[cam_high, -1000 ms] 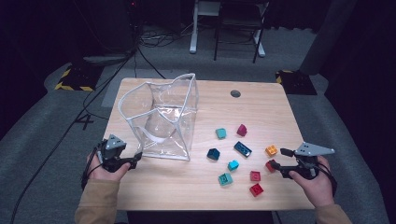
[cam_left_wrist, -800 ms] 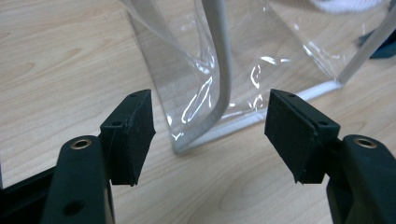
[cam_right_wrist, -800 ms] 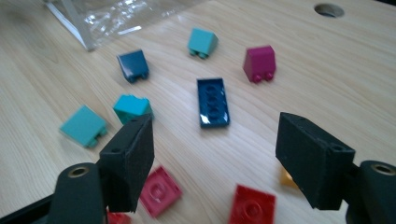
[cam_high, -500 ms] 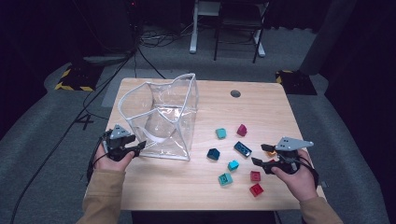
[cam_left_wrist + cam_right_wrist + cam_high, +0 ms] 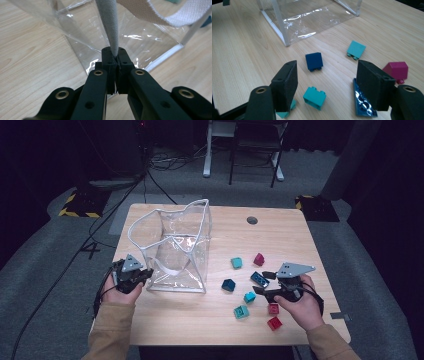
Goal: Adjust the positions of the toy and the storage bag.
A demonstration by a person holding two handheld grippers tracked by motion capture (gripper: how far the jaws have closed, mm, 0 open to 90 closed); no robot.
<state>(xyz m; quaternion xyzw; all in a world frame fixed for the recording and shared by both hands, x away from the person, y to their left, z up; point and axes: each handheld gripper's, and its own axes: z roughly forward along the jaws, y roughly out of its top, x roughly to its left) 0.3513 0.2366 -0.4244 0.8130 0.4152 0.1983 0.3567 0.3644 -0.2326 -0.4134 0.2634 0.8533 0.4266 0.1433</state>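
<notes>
Wooden table (image 5: 200,320), pale and wide, under everything. Clear plastic bag (image 5: 175,250) with white edging upright on its left half, mouth open upward, white strap (image 5: 111,27) hanging down the near-left corner. Left gripper (image 5: 141,278) at that near-left corner, jaws just closed and now pressed together on the strap, pinching the webbing between the pads; hand (image 5: 120,292) wrapped around the grip at the near-left edge. Right gripper (image 5: 264,282) low over the scattered bricks on the right half, jaws spread and just narrowing, nothing between them but bare table and a teal brick (image 5: 314,97) lying there untouched. Flat blue brick (image 5: 363,100) just beside the right-hand jaw; contact too close to call. Dark blue brick (image 5: 314,61) farther off toward the bag, another teal brick (image 5: 356,49) to its right, magenta brick (image 5: 397,70) far right. Two red bricks (image 5: 273,316) near the right hand (image 5: 300,307).
</notes>
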